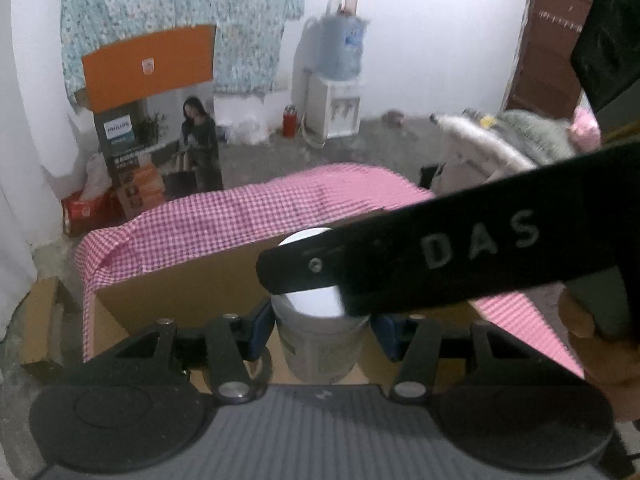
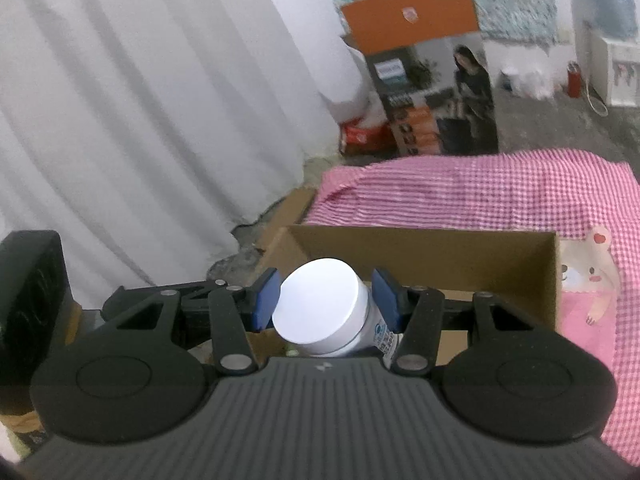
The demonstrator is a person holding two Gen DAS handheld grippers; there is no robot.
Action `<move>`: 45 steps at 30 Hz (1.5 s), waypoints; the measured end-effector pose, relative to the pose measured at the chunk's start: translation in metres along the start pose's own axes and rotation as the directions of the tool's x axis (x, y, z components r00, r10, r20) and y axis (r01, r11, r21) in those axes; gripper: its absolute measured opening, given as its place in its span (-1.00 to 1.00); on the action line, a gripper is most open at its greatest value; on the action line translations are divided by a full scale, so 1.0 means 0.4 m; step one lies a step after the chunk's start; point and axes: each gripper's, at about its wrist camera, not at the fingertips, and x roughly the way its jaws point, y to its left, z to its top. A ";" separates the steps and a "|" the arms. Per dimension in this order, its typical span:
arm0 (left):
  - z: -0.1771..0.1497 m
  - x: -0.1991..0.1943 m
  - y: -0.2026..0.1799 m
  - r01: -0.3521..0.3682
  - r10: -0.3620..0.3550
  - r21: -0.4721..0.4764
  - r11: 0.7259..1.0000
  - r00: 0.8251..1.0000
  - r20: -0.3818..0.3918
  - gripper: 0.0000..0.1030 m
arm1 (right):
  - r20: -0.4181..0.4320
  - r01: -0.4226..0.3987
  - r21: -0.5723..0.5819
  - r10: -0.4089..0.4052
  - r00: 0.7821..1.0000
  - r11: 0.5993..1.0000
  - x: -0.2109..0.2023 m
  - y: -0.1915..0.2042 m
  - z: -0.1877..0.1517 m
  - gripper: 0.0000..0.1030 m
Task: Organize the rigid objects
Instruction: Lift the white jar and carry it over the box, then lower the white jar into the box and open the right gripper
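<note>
Jars [image 1: 320,336] [image 2: 328,316] clamped in my left hand-held gripper [image 1: 320,320] and right hand-held gripper [image 2: 326,300] may collide over the box [image 2: 440,248], jaws part-closed.

white-lidded jar [image 1: 320,340] upright | second white-lidded jar [image 2: 332,316] tilted | both above cardboard box [image 2: 440,248]

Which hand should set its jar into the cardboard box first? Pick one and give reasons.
Right, probably. The right gripper holds its white-lidded jar at the open cardboard box with nothing in front. The left gripper also grips a grey-labelled jar, but the right tool's black body crosses over it.
</note>
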 end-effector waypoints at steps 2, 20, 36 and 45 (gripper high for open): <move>0.024 0.047 -0.002 -0.024 0.025 0.015 1.000 0.999 -0.031 0.05 | -0.021 0.007 0.011 -0.007 1.000 1.000 0.039 -0.033 0.014 -0.01; 0.071 0.294 0.077 -0.029 0.019 -0.044 0.999 0.979 -0.205 0.05 | -0.161 0.028 0.079 -0.015 0.987 0.996 0.323 -0.193 0.064 -0.01; 0.073 0.108 0.090 -0.048 0.036 -0.103 0.994 0.993 -0.113 0.49 | -0.027 0.044 0.029 -0.043 0.999 0.999 0.150 -0.125 0.052 0.26; -0.050 -0.154 0.069 0.042 -0.042 -0.146 0.988 0.999 0.007 0.71 | 0.152 -0.050 -0.034 0.055 0.987 0.998 -0.196 -0.018 -0.067 0.33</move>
